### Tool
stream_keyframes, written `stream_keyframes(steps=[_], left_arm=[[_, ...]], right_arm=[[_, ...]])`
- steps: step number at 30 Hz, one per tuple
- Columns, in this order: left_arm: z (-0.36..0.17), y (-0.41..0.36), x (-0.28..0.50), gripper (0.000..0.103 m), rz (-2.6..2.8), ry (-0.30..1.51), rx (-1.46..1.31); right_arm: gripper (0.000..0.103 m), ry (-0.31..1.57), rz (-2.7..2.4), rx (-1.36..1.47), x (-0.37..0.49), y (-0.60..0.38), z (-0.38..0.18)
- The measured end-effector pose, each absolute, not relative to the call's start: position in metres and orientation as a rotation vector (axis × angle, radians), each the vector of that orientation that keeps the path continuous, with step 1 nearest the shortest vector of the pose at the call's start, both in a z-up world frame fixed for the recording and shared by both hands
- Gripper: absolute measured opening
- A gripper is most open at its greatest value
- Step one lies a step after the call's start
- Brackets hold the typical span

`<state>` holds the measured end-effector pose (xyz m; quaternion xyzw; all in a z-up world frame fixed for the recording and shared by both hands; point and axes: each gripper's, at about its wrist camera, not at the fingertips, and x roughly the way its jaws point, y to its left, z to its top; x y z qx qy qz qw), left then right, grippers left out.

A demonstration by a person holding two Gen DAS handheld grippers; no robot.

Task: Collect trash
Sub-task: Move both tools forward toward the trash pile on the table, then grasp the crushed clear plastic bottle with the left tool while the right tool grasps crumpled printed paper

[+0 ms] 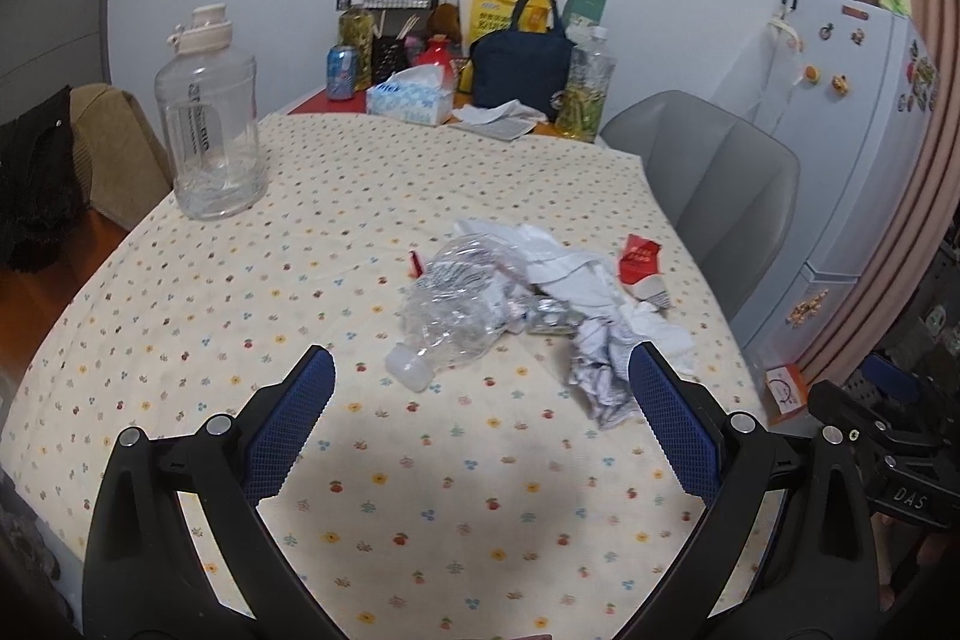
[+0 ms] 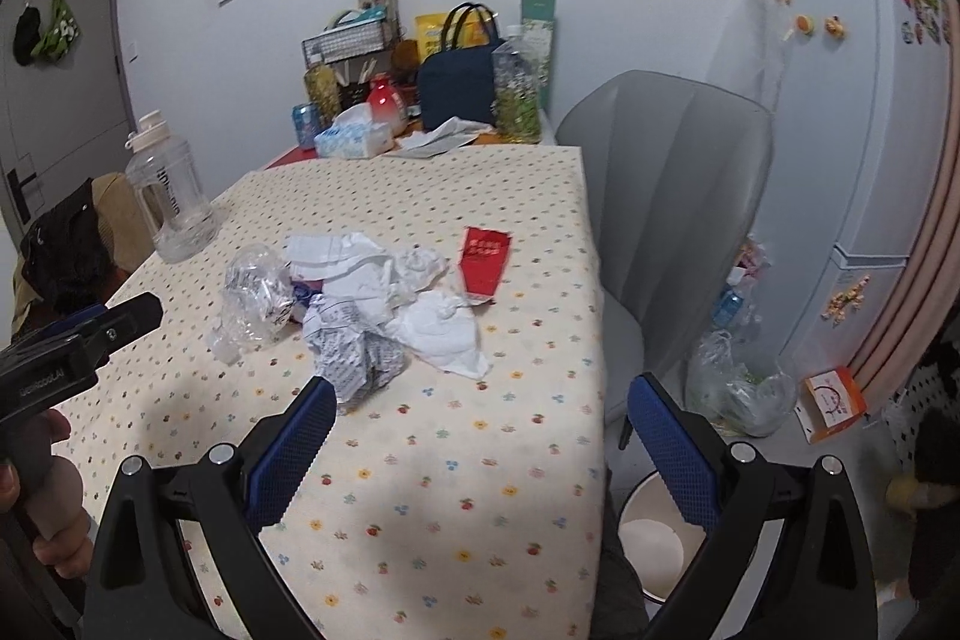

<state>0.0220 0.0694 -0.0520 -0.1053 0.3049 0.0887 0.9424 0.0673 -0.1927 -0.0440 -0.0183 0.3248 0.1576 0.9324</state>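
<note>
A pile of trash lies mid-table: a crushed clear plastic bottle (image 1: 459, 304) (image 2: 255, 295), crumpled printed paper (image 1: 603, 376) (image 2: 354, 349), white tissues (image 1: 558, 262) (image 2: 444, 331), a foil wrapper (image 1: 552, 321) and a red packet (image 1: 642, 265) (image 2: 485, 262). My left gripper (image 1: 480, 370) is open and empty, just short of the pile, its right finger beside the crumpled paper. My right gripper (image 2: 480, 400) is open and empty, nearer the table's right edge. A white bin (image 2: 654, 538) stands on the floor under the right gripper.
A large clear water jug (image 1: 210, 130) stands at the table's left. A tissue box (image 1: 411, 100), blue bag (image 1: 522, 64), bottles and a can crowd the far end. A grey chair (image 2: 678, 196) and a fridge (image 2: 864, 112) are to the right. A plastic bag (image 2: 738, 382) lies on the floor.
</note>
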Motion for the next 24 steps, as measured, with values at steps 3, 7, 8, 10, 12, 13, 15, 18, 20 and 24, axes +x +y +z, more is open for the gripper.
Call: stream_keyframes(steps=[3, 7, 8, 10, 12, 13, 15, 18, 20, 24], left_arm=[[-0.061, 0.082, 0.027, 0.097, 0.199, 0.638, -0.235], [-0.073, 0.097, 0.035, 0.097, 0.214, 0.659, -0.259], [-0.076, 0.101, 0.038, 0.097, 0.217, 0.664, -0.265], [-0.081, 0.105, 0.043, 0.097, 0.221, 0.676, -0.273], [-0.086, 0.109, 0.049, 0.097, 0.227, 0.687, -0.277], [-0.088, 0.111, 0.051, 0.097, 0.229, 0.69, -0.28], [-0.094, 0.115, 0.057, 0.097, 0.233, 0.704, -0.284], [-0.102, 0.12, 0.065, 0.097, 0.235, 0.722, -0.289], [-0.107, 0.121, 0.07, 0.097, 0.235, 0.739, -0.286], [-0.112, 0.123, 0.08, 0.097, 0.231, 0.754, -0.287]], right_arm=[[0.095, 0.69, 0.371, -0.052, 0.078, -0.175, -0.052], [0.095, 0.722, 0.439, -0.058, 0.092, -0.152, -0.062], [0.094, 0.728, 0.449, -0.059, 0.094, -0.148, -0.064], [0.091, 0.752, 0.485, -0.053, 0.102, -0.138, -0.07], [0.088, 0.776, 0.518, -0.045, 0.11, -0.129, -0.075], [0.086, 0.784, 0.528, -0.041, 0.112, -0.125, -0.077], [0.082, 0.804, 0.553, -0.035, 0.118, -0.118, -0.082], [0.074, 0.845, 0.581, -0.034, 0.128, -0.106, -0.094], [0.064, 0.874, 0.594, -0.029, 0.133, -0.1, -0.102], [0.035, 0.929, 0.619, -0.006, 0.141, -0.095, -0.115]])
